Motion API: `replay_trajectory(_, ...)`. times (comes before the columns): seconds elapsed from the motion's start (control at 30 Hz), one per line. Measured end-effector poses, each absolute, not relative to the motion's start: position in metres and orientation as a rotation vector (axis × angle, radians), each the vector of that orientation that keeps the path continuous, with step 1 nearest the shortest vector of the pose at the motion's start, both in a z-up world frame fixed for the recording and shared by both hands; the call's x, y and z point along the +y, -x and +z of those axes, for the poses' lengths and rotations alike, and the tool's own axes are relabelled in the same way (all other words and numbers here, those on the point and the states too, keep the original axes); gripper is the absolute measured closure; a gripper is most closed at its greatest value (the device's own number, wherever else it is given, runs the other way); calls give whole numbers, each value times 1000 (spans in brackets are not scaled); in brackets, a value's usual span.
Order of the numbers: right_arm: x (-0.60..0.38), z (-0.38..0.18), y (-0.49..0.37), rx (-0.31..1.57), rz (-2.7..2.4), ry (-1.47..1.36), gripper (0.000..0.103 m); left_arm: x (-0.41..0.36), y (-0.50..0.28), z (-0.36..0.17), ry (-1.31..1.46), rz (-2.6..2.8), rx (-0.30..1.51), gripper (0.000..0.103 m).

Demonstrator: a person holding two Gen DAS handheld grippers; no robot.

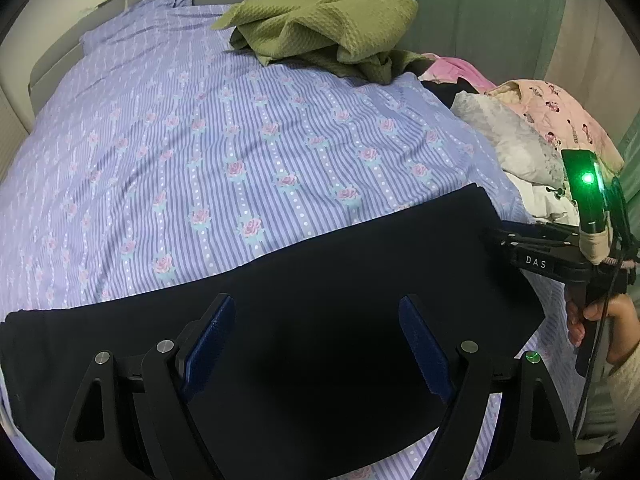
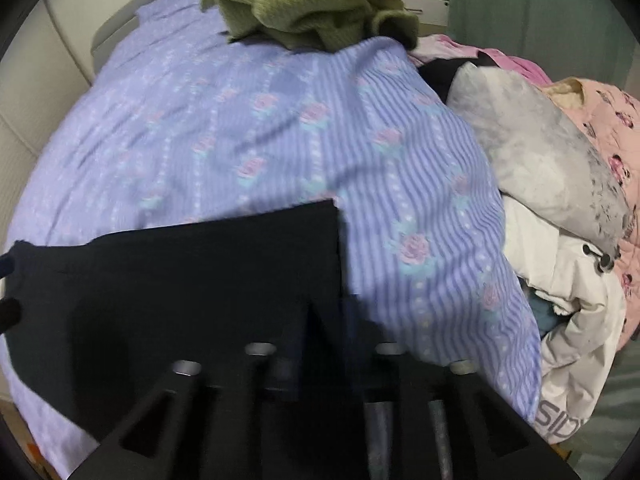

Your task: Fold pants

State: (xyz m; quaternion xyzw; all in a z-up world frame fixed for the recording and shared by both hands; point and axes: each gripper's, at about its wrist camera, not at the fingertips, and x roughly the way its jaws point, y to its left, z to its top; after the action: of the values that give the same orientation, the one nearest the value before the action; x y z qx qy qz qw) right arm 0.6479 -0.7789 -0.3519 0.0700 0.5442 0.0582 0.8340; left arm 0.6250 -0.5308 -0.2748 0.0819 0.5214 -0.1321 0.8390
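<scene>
While left gripper (image 1: 316,344) gapes above pants (image 1: 320,280), nothing held.

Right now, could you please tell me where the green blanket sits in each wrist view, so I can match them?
Left wrist view: green blanket heaped at top centre, at the far end of the bed.
Right wrist view: green blanket at the top edge, centre, partly cut off.
Shared landmark: the dark pants on the striped sheet.

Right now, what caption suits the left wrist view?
Open left gripper above dark pants on a floral bedsheet.
</scene>
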Motion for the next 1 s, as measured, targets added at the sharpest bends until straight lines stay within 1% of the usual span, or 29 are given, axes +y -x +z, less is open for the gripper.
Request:
replay_trajectory(0.17,-783,-375,-657,1207,193,-189,62,-537,-625,-284,-186,-296,1114,19)
replay_trajectory(0.23,-791,-380,-661,1220,222,-272,57,-540,-625,-287,-181,-302,1122,19)
replay_trajectory(0.3,-803,-388,-662,1230,251,-392,57,-542,-626,-289,-172,-304,1132,19)
replay_trajectory(0.37,-809,-386,-659,1245,274,-455,59,-544,-625,-288,-166,-321,1132,19)
replay_trajectory(0.47,-793,-374,-651,1233,376,-333,61,-548,-624,-284,-180,-345,1114,19)
replay_trajectory(0.5,-789,-378,-651,1240,342,-256,61,-548,-625,-284,-189,-344,1108,19)
replay_trajectory(0.53,-789,-382,-652,1243,329,-242,61,-549,-625,-284,-200,-339,1104,19)
replay_trajectory(0.67,-800,-388,-656,1233,255,-407,61,-545,-627,-282,-192,-342,1104,19)
replay_trajectory(0.7,-798,-386,-655,1232,241,-389,69,-543,-627,-281,-180,-342,1108,19)
replay_trajectory(0.73,-795,-381,-653,1228,225,-355,80,-541,-627,-280,-175,-339,1109,19)
replay_trajectory(0.8,-792,-367,-648,1213,189,-348,87,-535,-627,-276,-156,-337,1104,19)
replay_trajectory(0.87,-789,-346,-639,1160,160,-365,90,-529,-626,-271,-135,-332,1099,19)
replay_trajectory(1.0,-764,-288,-612,1044,116,-329,93,-510,-623,-256,-97,-315,1085,19)
